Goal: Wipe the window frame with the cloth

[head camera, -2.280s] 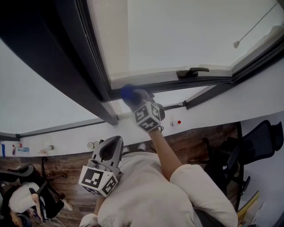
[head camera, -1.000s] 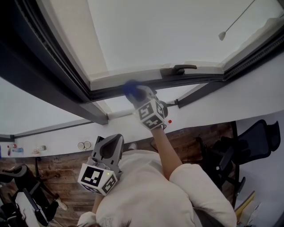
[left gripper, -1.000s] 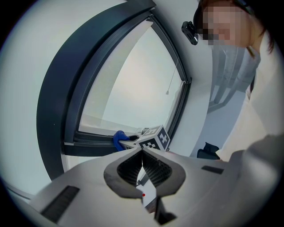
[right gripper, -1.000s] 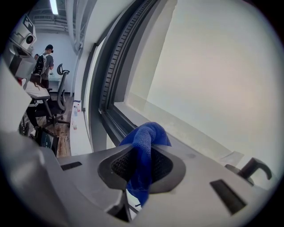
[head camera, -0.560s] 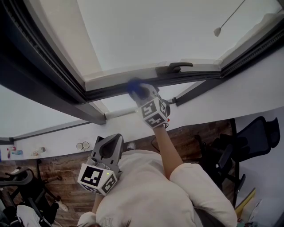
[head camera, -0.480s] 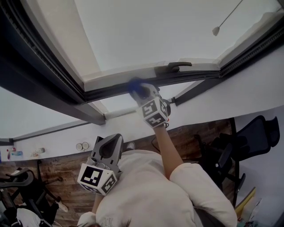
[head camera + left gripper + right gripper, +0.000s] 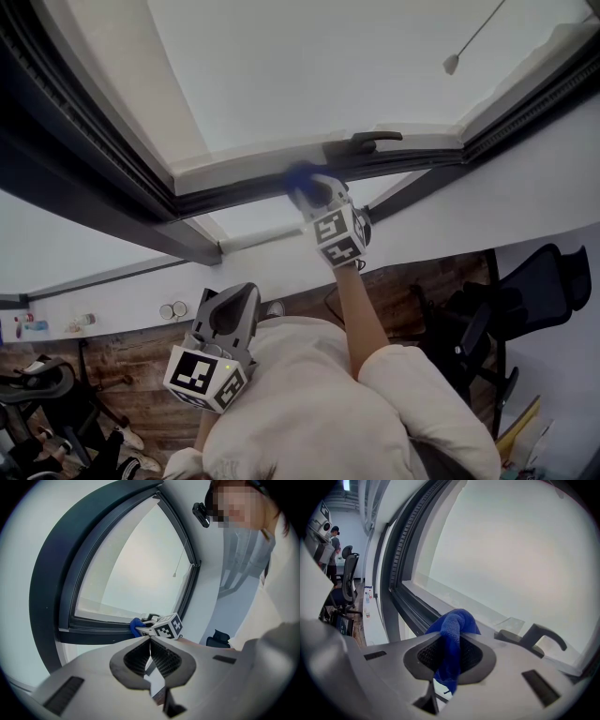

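Window frame (image 7: 225,195): the dark lower rail is running from left to right across the head view, with the pale pane behind it, and the wiping stroke is advancing along this rail. Right gripper (image 7: 314,190): it is being held up at arm's length against the rail, and compared with the pictures of the preceding two seconds it is now lying farther right, with the gap to the handle clearly reduced; its jaws are clamping a fold of the cloth between them, as the right gripper view is showing. Left gripper (image 7: 234,305): it is hanging near the person's chest, well apart from the window, in the same place as before, with its jaws closed together and nothing between them. Handle (image 7: 362,141): it is sitting on the rail just right of the cloth and is probably marking where this pass will have to stop or lift over. Cloth (image 7: 300,175): the blue bunch is pressing on the rail's upper edge beyond the jaw tips, so the stretch to its left is likely wiped already and the part to its right is remaining.
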### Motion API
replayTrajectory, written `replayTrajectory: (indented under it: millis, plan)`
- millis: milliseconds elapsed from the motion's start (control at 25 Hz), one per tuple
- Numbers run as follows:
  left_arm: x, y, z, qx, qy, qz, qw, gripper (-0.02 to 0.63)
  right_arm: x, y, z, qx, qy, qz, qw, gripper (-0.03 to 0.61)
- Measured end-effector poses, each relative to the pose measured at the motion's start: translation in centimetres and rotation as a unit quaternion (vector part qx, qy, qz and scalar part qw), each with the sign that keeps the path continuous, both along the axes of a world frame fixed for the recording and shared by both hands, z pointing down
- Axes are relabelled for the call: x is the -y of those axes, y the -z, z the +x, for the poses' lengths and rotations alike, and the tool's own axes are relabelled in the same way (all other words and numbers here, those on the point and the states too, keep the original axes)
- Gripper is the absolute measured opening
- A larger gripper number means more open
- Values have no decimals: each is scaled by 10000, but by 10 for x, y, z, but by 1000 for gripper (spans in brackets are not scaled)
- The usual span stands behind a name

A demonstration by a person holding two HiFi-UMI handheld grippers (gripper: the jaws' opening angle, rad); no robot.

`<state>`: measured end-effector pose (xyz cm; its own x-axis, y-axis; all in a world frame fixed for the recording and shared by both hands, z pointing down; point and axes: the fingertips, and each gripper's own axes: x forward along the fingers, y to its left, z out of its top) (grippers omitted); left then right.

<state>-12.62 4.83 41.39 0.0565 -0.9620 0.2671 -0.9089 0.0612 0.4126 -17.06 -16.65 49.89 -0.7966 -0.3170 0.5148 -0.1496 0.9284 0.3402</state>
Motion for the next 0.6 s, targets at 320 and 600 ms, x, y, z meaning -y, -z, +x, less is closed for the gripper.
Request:
replayTrajectory:
  millis: [320,600]
  plan:
    - [2,0,2,13,18,-9,10000,10,16,0,13,37,-225,-10,9997,54]
    - [5,0,5,30,-11,-15,10000,10,38,0,32,91,-561,-46,9984,54]
